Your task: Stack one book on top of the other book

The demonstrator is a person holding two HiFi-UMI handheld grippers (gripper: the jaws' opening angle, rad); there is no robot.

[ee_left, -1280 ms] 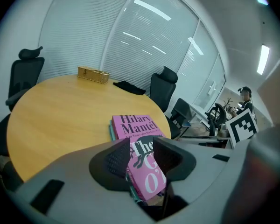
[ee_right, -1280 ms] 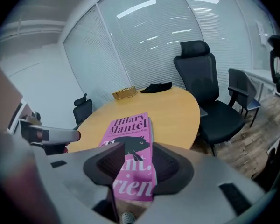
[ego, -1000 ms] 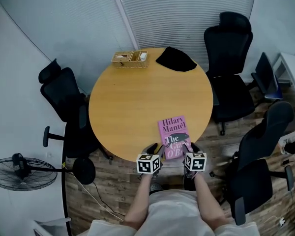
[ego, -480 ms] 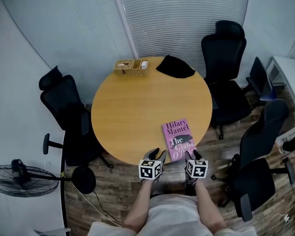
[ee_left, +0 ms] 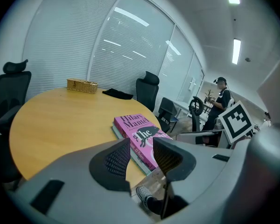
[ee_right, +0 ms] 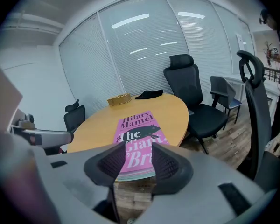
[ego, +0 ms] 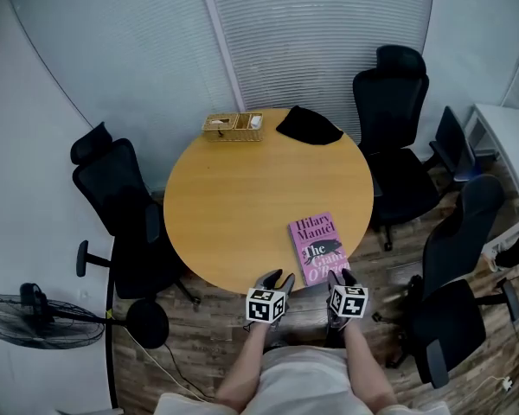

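Observation:
A pink book (ego: 317,248) lies near the front right edge of the round wooden table (ego: 242,206). In the left gripper view the pink book (ee_left: 139,133) rests on a second book whose pale edge (ee_left: 134,154) shows beneath it. My left gripper (ego: 273,281) hangs just off the table's near edge, left of the stack, open with nothing between its fingers. My right gripper (ego: 338,277) is at the stack's near corner, also open and empty. The right gripper view looks over its jaws at the pink book (ee_right: 137,134).
A wicker tray (ego: 232,126) and a black cloth (ego: 309,126) sit at the table's far edge. Black office chairs (ego: 396,102) ring the table. A floor fan (ego: 36,316) stands at lower left. A person (ee_left: 221,101) stands far off to the right.
Both grippers have drawn back from the pink book's near corners toward the person and now sit off the table edge. The book has stayed where it was.

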